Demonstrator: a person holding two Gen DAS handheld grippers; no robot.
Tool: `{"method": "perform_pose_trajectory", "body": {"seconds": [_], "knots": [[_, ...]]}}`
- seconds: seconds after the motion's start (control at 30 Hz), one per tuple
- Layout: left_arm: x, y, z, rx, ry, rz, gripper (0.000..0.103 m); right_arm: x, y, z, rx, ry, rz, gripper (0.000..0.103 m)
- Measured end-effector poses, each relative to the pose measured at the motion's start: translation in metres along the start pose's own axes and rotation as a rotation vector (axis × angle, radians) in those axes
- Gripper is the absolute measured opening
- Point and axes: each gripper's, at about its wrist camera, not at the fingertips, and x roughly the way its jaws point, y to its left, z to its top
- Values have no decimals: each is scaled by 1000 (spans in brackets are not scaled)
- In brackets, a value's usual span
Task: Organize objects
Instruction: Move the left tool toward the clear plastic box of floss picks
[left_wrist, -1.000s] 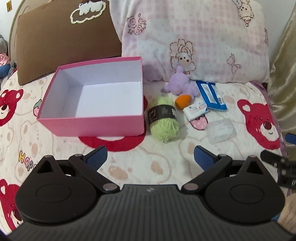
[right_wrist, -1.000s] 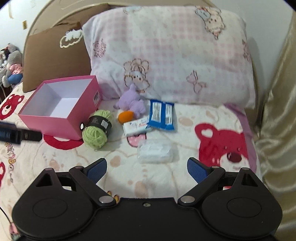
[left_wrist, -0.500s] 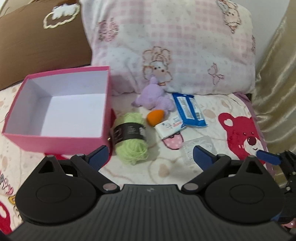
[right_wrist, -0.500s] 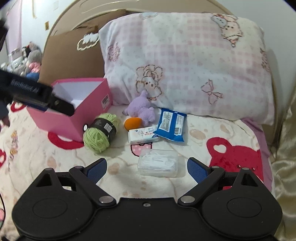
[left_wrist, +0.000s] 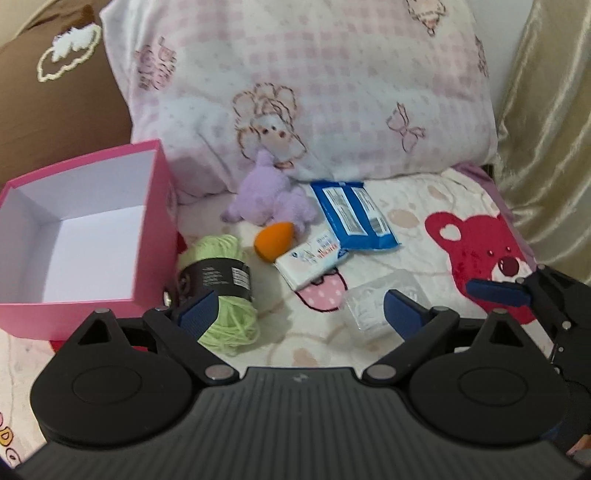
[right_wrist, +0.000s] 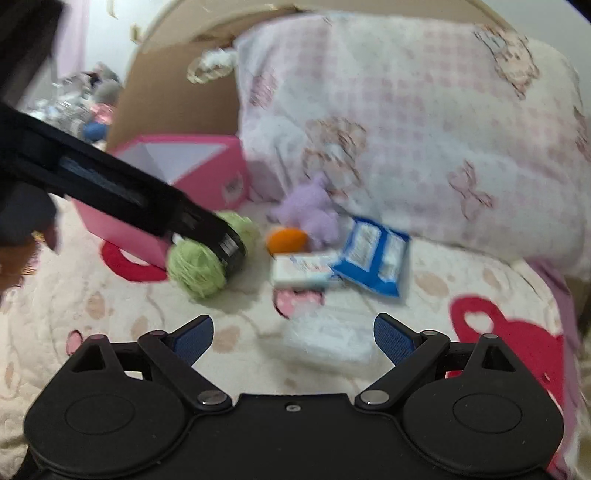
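Observation:
An open pink box (left_wrist: 147, 229) with a white inside stands on the bed at the left, also in the right wrist view (right_wrist: 207, 173). Beside it lie a green yarn ball (left_wrist: 225, 288), an orange egg-shaped sponge (left_wrist: 275, 236), a purple plush (left_wrist: 273, 192), a white tissue pack (left_wrist: 314, 258), a blue packet (left_wrist: 354, 214) and a clear plastic case (left_wrist: 373, 306). My left gripper (left_wrist: 297, 314) is open, its left finger against the yarn. My right gripper (right_wrist: 293, 336) is open just before the clear case (right_wrist: 328, 336). The yarn (right_wrist: 199, 266) shows partly behind the left gripper's body.
A pink checked pillow (left_wrist: 314, 85) and a brown cushion (left_wrist: 55, 92) lean at the head of the bed. A gold curtain (left_wrist: 554, 129) hangs at the right. The bedspread (left_wrist: 480, 236) has red bear prints. The right gripper's finger (left_wrist: 495, 291) shows at the left view's right edge.
Both grippers have moved forward and down toward the objects. The left gripper has shifted right from the box to the yarn. The right gripper has closed in on the clear case.

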Motion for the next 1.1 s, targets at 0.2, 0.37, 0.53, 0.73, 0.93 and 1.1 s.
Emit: {"method": "perform_pose_trajectory", "body": {"seconds": [0.2, 0.37, 0.53, 0.73, 0.93, 1.1], "knots": [[15, -6, 0, -14, -5, -55, 94, 17, 1, -4, -4, 53, -10, 95], [29, -18, -5, 12, 3, -54, 94, 23, 7, -10, 2, 50, -52, 94], [43, -15, -10, -32, 26, -96, 89, 24, 9, -18, -19, 26, -95, 94], [61, -2, -17, -131, 69, -152, 85, 48, -29, -33, 153, 41, -57, 91], [81, -4, -28, -123, 73, -156, 68, 50, -27, -36, 160, -28, -90, 89], [97, -7, -26, -140, 123, -161, 52, 52, -23, -32, 190, 30, -32, 81]]}}
